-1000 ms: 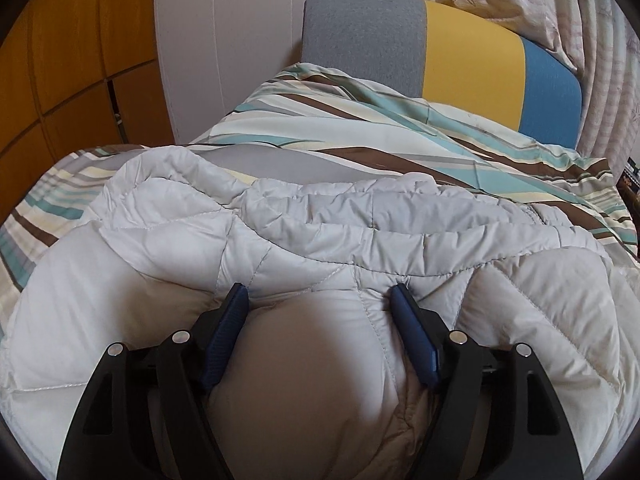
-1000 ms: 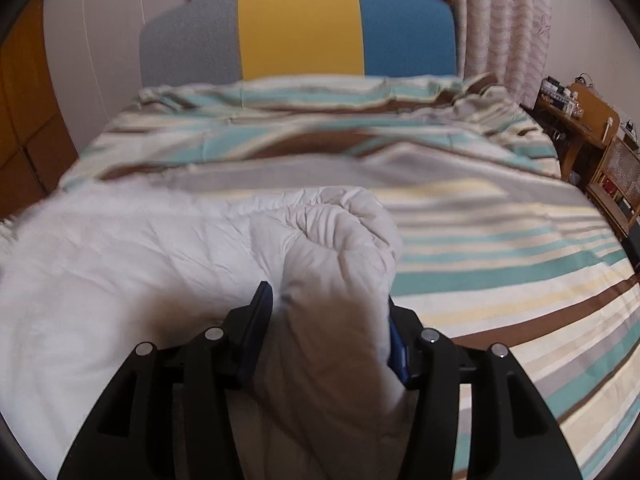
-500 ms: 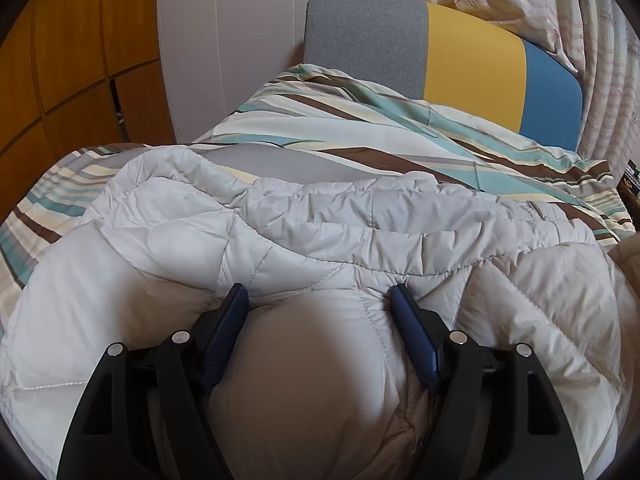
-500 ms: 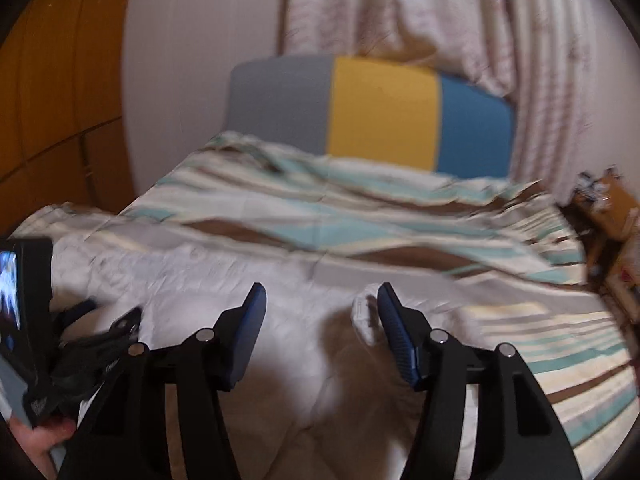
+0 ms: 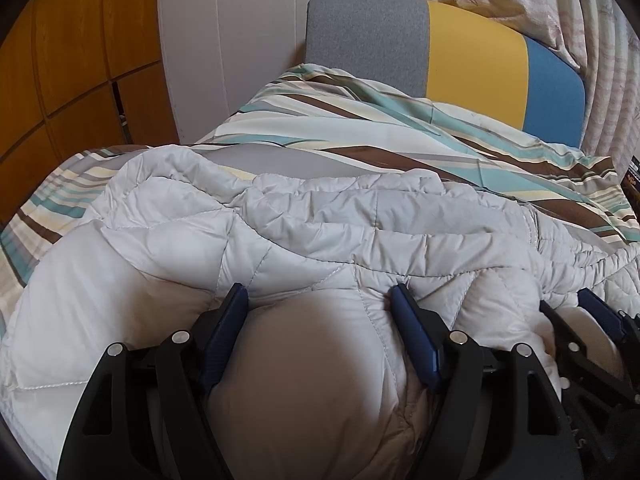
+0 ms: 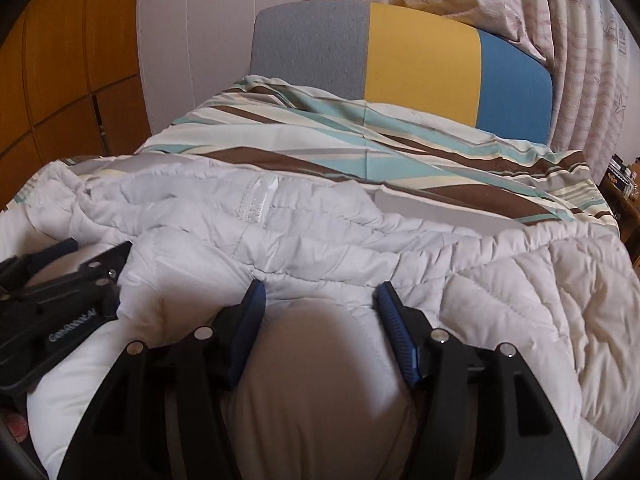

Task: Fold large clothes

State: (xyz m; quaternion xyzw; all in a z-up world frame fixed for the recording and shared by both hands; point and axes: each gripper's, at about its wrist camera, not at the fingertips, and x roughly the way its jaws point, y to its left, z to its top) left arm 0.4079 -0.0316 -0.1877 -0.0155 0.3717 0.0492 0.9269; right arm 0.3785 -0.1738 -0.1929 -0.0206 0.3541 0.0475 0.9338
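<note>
— Where do we have the puffy white quilted jacket [image 5: 320,232]?

— On the striped bed [image 5: 360,136]. Our left gripper [image 5: 320,308] and right gripper [image 6: 320,300] sit side by side, each clamping a thick bunch of its near edge, probably so we can lift that edge evenly and fold it.

right claw [image 6: 320,300] | swung beside left claw [image 5: 320,304] | onto jacket [image 6: 500,280]
</note>
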